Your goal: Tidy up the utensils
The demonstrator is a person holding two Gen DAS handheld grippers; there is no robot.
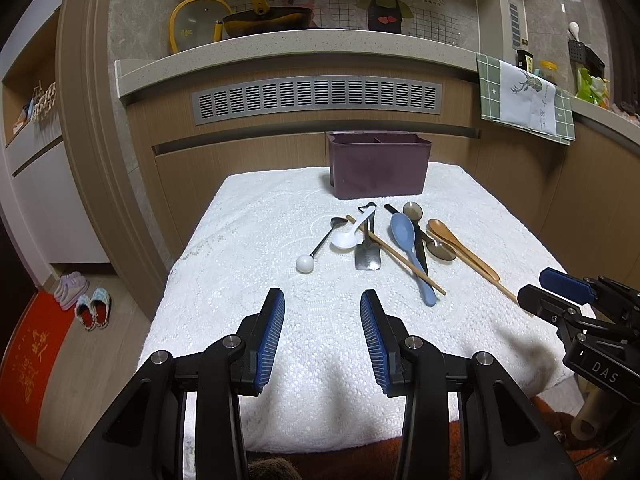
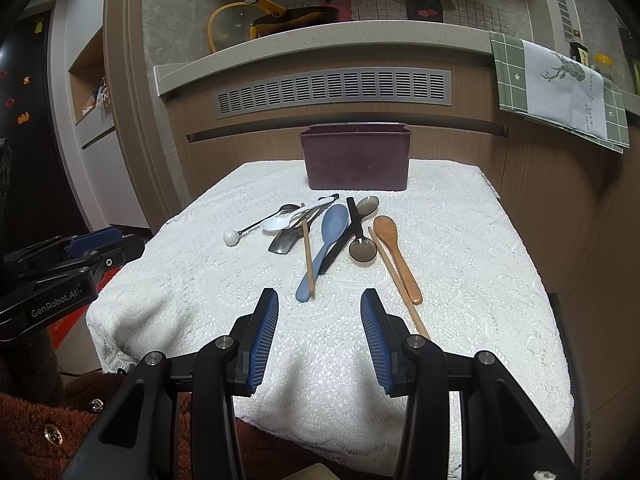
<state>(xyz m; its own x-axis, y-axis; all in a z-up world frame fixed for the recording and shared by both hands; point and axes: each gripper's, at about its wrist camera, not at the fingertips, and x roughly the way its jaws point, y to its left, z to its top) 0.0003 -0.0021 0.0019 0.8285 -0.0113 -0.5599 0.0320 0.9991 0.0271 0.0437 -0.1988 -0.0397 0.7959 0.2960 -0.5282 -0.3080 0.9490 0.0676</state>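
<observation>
A pile of utensils lies mid-table on a white lace cloth [image 1: 248, 240]: a blue spoon [image 1: 408, 248] [image 2: 326, 240], a wooden spoon [image 1: 460, 248] [image 2: 396, 252], a white spoon [image 1: 350, 236] [image 2: 280, 222], a chopstick [image 1: 396, 256] [image 2: 307, 256], a ball-ended metal spoon [image 1: 316, 250] [image 2: 248, 230], a small metal spatula [image 1: 367, 258] and smoky plastic spoons [image 2: 362, 248]. A purple divided holder [image 1: 378, 164] [image 2: 356, 158] stands behind them. My left gripper [image 1: 322, 300] is open and empty, near the table's front. My right gripper [image 2: 319, 300] is open and empty, just short of the blue spoon's handle.
A kitchen counter [image 1: 296, 52] with a yellow-rimmed lid and pan runs behind the table. A green checked towel [image 1: 524, 100] hangs at the right. Slippers [image 1: 92, 304] and a red mat lie on the floor to the left.
</observation>
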